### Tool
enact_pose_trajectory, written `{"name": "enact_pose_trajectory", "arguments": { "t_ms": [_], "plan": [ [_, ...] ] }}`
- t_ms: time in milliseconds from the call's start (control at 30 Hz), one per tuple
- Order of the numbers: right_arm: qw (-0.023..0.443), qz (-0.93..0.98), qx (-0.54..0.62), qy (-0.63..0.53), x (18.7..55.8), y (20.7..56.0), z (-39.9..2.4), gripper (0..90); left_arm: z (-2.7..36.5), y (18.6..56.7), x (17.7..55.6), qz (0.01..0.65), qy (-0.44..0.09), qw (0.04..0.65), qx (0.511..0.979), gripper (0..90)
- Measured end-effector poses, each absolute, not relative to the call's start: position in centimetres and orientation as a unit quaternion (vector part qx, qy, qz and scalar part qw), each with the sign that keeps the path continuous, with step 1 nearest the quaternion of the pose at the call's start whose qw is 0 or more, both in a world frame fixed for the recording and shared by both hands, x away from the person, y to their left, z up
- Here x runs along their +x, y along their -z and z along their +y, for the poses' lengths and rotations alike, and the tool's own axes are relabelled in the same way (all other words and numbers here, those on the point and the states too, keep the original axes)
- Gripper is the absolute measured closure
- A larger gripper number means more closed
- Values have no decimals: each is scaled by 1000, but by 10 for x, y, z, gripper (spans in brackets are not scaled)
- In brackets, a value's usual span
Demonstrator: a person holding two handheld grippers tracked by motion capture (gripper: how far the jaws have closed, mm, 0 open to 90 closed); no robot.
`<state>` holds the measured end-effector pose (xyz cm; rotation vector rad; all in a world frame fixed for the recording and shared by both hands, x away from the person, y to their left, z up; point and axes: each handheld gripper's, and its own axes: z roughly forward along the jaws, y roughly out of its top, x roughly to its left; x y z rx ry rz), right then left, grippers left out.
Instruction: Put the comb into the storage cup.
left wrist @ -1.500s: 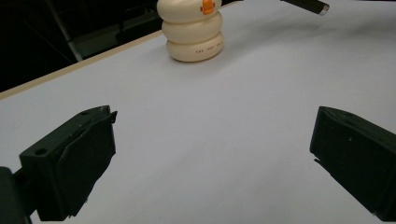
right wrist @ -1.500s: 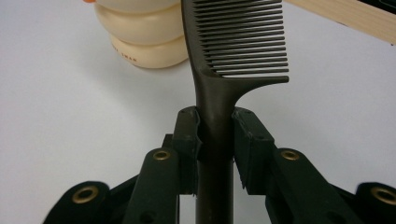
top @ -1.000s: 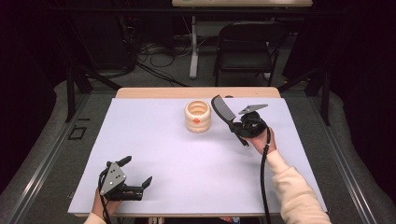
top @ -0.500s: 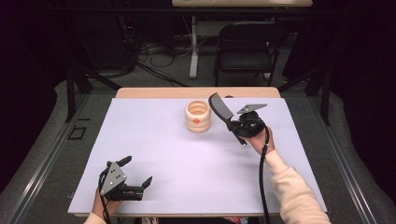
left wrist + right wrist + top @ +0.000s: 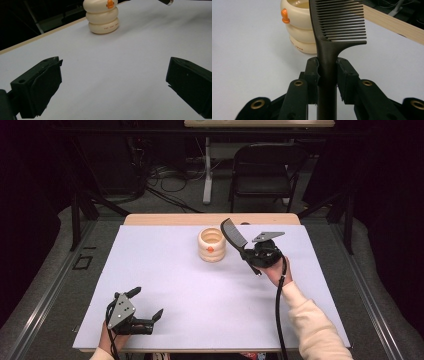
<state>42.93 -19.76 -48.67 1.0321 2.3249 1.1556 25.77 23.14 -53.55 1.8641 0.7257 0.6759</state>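
A black comb (image 5: 235,233) (image 5: 338,22) is clamped by its handle in my right gripper (image 5: 248,253) (image 5: 327,75), held above the table's right middle with the toothed end up and to the left. Just left of the comb stands a cream ribbed cup (image 5: 211,244) (image 5: 297,27) (image 5: 102,15) with an orange spot; the comb's head rises beside its rim. My left gripper (image 5: 147,303) (image 5: 112,82) rests at the near left of the white table (image 5: 200,300), jaws wide open with nothing between them.
A wooden strip (image 5: 165,219) runs along the table's far edge. Beyond it stand a black folding chair (image 5: 265,167) and floor cables (image 5: 165,180). The right gripper's cable (image 5: 278,310) trails along the person's sleeve (image 5: 315,325).
The right gripper with the comb has shifted slightly left and toward the cup. The left gripper has stayed put.
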Motion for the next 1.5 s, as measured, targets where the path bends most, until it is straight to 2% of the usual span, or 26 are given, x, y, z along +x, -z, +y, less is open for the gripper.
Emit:
{"name": "enact_pose_trajectory", "arguments": {
  "t_ms": [1500],
  "plan": [
    [191, 808, 336, -444, 434, 473, -181, 720, 232, 535, 261, 301, -277, 499, 764, 1]
  ]
}}
